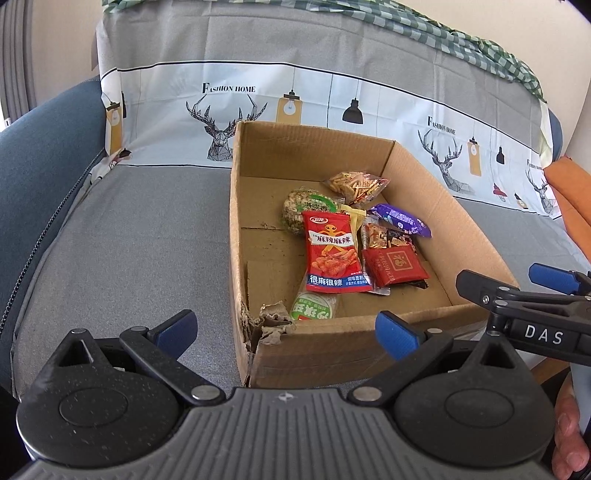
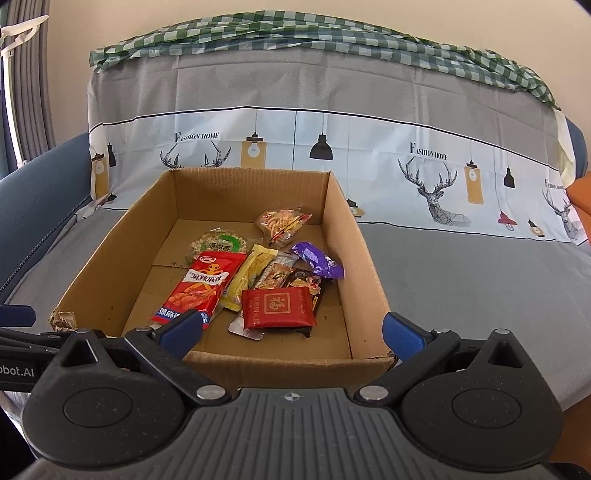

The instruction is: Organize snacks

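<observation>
An open cardboard box [image 1: 424,184] [image 2: 144,221] stands on a grey covered sofa seat. Inside lie several snack packs: a tall red spicy-strip pack [image 1: 332,251] [image 2: 201,290], a square red pack [image 1: 393,266] [image 2: 279,308], a purple pack [image 1: 400,219] [image 2: 317,258], a clear bag of sticks [image 1: 356,184] [image 2: 282,221], a round rice cake [image 1: 306,206] [image 2: 218,242] and a green-and-white pack [image 1: 314,306]. My left gripper [image 1: 286,330] is open and empty in front of the box's near wall. My right gripper [image 2: 291,332] is open and empty, its fingers astride the near wall; it also shows in the left wrist view [image 1: 517,284].
The sofa back carries a grey and white cover with deer and lamp prints [image 2: 295,147] and a green checked cloth [image 2: 295,33] on top. A blue armrest [image 1: 40,155] is at the left, an orange cushion [image 1: 570,192] at the right. The box's near left corner is torn [image 1: 266,321].
</observation>
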A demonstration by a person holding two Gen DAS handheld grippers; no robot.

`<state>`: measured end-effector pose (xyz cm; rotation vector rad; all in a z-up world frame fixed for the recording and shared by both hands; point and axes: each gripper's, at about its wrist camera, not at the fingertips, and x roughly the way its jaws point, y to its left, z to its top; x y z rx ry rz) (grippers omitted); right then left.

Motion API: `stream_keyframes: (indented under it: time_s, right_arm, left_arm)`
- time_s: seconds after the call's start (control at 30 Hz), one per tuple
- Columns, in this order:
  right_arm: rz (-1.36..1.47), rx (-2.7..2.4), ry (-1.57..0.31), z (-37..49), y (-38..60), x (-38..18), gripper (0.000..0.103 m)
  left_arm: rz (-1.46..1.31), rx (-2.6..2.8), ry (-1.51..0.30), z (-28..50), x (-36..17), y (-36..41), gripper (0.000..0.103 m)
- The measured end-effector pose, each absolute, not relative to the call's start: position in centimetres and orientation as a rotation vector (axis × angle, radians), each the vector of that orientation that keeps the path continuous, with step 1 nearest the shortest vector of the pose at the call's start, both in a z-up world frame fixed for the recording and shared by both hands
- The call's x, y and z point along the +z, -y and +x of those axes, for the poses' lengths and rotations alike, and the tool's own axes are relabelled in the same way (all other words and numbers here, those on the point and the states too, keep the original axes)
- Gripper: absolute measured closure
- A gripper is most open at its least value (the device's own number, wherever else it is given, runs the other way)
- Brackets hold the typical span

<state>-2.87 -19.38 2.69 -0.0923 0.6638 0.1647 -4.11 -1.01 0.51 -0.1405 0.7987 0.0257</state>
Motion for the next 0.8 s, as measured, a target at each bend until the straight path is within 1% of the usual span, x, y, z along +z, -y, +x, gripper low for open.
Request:
stream_keyframes:
  time_s: [0.8]
  right_arm:
    - [-0.086, 0.186, -0.669, -2.47, 19.07, 2.81, 0.001]
  left_arm:
    - [-0.123, 0.008, -0.781, -3.95, 0.5, 1.38, 0.001]
